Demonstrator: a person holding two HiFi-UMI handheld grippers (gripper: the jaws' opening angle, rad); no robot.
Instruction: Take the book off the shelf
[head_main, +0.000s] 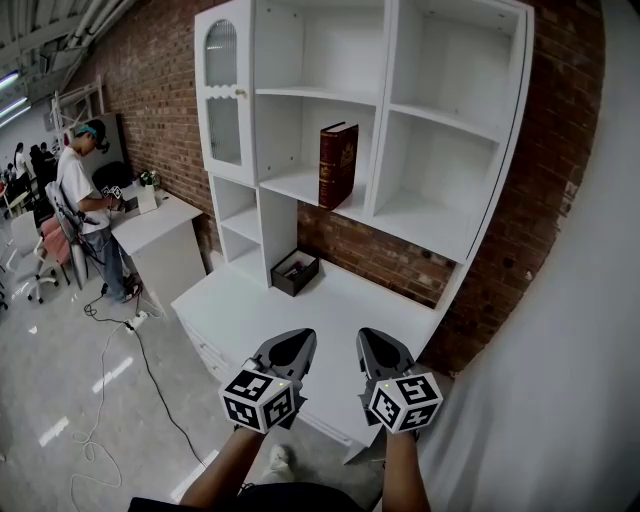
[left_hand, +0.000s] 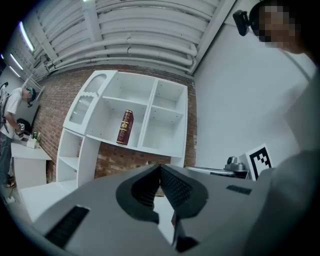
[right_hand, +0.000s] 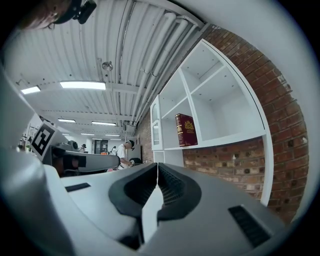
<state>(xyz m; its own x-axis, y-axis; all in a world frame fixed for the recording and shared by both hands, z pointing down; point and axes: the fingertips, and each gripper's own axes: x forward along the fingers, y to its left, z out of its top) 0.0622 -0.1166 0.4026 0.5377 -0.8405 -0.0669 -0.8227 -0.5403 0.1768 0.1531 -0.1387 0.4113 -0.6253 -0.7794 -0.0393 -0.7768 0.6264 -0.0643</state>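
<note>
A dark red book (head_main: 338, 165) with gold print stands upright on the middle shelf of a white shelf unit (head_main: 430, 232), against a divider. It also shows in the left gripper view as the book (left_hand: 125, 127) and in the right gripper view as the book (right_hand: 185, 130). My left gripper (head_main: 296, 340) and right gripper (head_main: 368, 337) hover side by side over the front edge of the white desk, well below and short of the book. Both are shut with nothing between their jaws. The left gripper (left_hand: 160, 166) and right gripper (right_hand: 157, 165) tips meet.
A small dark open box (head_main: 295, 272) sits on the white desk (head_main: 250, 305) under the shelves. A glass-fronted cabinet door (head_main: 223, 95) is at the unit's left. Brick wall behind. A person (head_main: 85, 200) stands at another desk far left; cables lie on the floor.
</note>
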